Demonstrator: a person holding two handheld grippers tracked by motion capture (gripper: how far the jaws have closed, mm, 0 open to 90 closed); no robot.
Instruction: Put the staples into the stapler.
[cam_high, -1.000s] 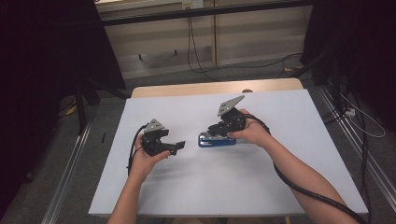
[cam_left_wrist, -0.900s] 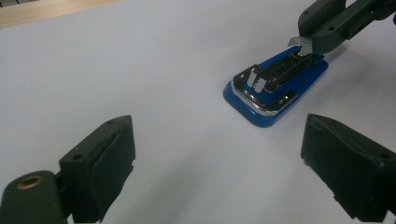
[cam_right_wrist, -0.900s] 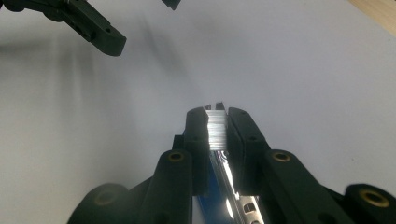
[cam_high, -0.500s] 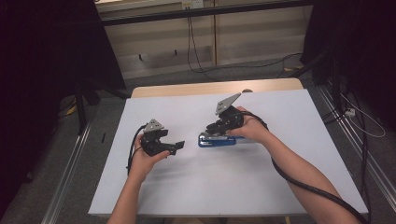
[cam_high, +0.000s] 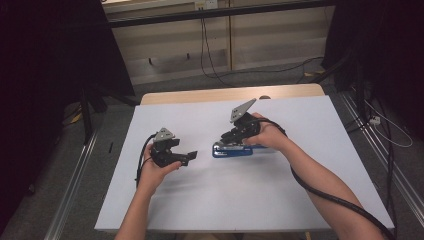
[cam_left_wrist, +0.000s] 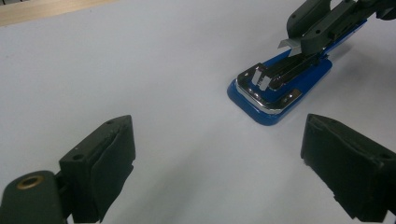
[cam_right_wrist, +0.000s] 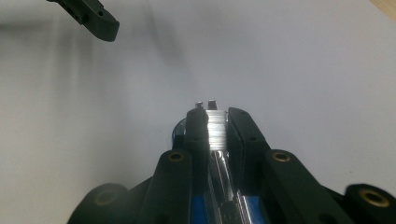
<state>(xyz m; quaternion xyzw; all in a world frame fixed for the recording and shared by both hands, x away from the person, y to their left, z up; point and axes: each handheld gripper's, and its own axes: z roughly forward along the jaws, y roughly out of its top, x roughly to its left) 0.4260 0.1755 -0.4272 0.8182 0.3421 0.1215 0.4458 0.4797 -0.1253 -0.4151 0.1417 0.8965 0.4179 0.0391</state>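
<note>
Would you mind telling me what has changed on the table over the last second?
Nothing visibly changed. The right gripper stays closed on a strip of staples over the open blue stapler, and the left gripper still hovers open beside it above the white table.

A white sheet (cam_high: 280, 200) covers most of a wooden table (cam_high: 200, 95), whose bare edge shows at the far side. Beyond it, cables (cam_high: 207, 55) hang down a pale wall panel (cam_high: 170, 45) to the grey floor (cam_high: 60, 200). Metal rails (cam_high: 70, 200) run along both sides.
</note>
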